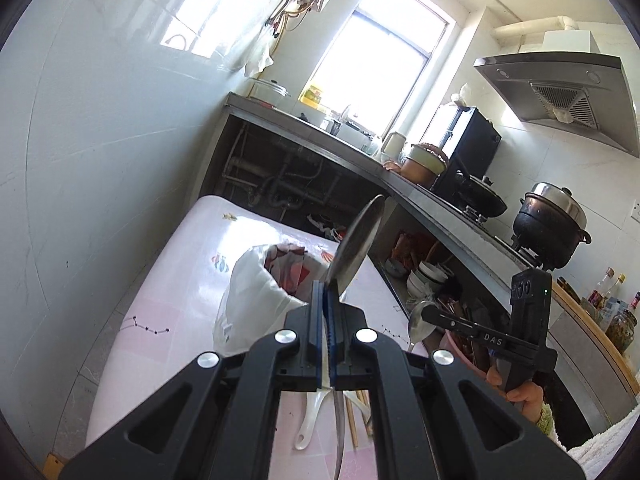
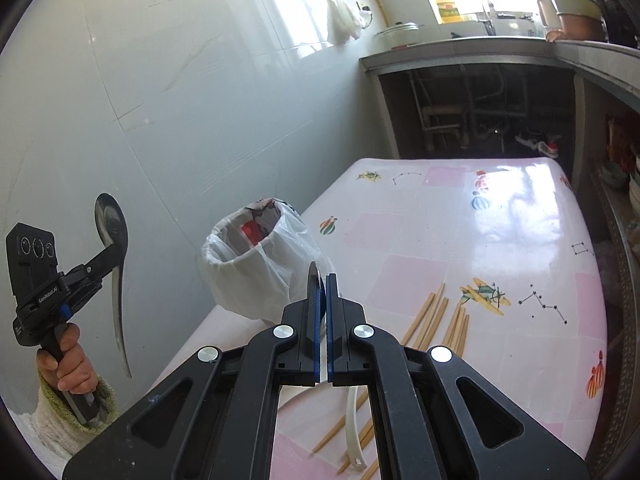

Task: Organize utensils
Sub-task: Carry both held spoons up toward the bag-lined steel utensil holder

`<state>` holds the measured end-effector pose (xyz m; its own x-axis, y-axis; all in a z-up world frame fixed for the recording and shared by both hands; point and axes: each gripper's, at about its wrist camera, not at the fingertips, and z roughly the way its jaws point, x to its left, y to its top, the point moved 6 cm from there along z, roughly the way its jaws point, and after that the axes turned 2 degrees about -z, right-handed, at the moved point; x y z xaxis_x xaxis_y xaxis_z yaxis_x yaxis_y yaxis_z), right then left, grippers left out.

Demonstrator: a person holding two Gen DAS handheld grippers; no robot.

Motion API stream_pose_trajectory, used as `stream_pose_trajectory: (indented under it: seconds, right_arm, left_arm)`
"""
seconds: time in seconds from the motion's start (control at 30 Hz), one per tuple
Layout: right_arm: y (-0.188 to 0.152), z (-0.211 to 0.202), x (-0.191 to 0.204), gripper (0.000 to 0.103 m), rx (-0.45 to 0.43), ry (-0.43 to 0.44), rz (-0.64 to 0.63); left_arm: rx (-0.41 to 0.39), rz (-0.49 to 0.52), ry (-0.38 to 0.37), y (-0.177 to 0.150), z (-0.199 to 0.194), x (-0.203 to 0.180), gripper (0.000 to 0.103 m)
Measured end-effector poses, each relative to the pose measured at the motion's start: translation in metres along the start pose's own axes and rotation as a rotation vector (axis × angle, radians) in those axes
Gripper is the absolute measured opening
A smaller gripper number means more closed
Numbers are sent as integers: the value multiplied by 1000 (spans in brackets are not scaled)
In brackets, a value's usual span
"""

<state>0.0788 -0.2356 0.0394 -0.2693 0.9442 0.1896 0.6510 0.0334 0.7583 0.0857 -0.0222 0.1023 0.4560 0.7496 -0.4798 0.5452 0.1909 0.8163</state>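
Note:
My left gripper (image 1: 325,286) is shut on a large metal spoon (image 1: 358,240). Its bowl sticks up past the fingertips and its handle hangs down over the table. From the right wrist view that left gripper (image 2: 114,250) and its spoon (image 2: 112,224) are raised at the left, in front of the wall. My right gripper (image 2: 323,278) is shut on a smaller metal spoon (image 2: 312,284), seen edge-on; its bowl (image 1: 420,322) shows in the left wrist view. A bag-lined container (image 2: 256,264) stands on the table ahead. Wooden chopsticks (image 2: 436,316) and a white spoon (image 2: 352,428) lie below.
The table (image 2: 500,240) has a glossy pink patterned cover and stands against a tiled wall (image 2: 160,120). A kitchen counter (image 1: 420,196) with pots (image 1: 552,220) and a stove runs along the right, with open shelves of bowls (image 1: 428,276) under it. A person's hand (image 2: 74,368) holds each gripper's handle.

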Motion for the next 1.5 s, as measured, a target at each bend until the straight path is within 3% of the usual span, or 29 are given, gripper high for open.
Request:
stream_pose_trajectory:
  seconds: [0.23,1.0,1.27,1.5]
  right_arm:
    - [21,-12,3,1,-44,17,1]
    - [80,-7,16,1,-111,44,-34]
    - [104,-9,22,0,-153,38,-55]
    - [107,-8,15,1,-157,47,11]
  left_arm:
    - [-61,11,11,30,3,-10,1]
    - [-163,2,39,85,15,-8,1]
    - [-186,4,35,93,15,-4,1]
    - [-168,12,11,100,30,-3,1]
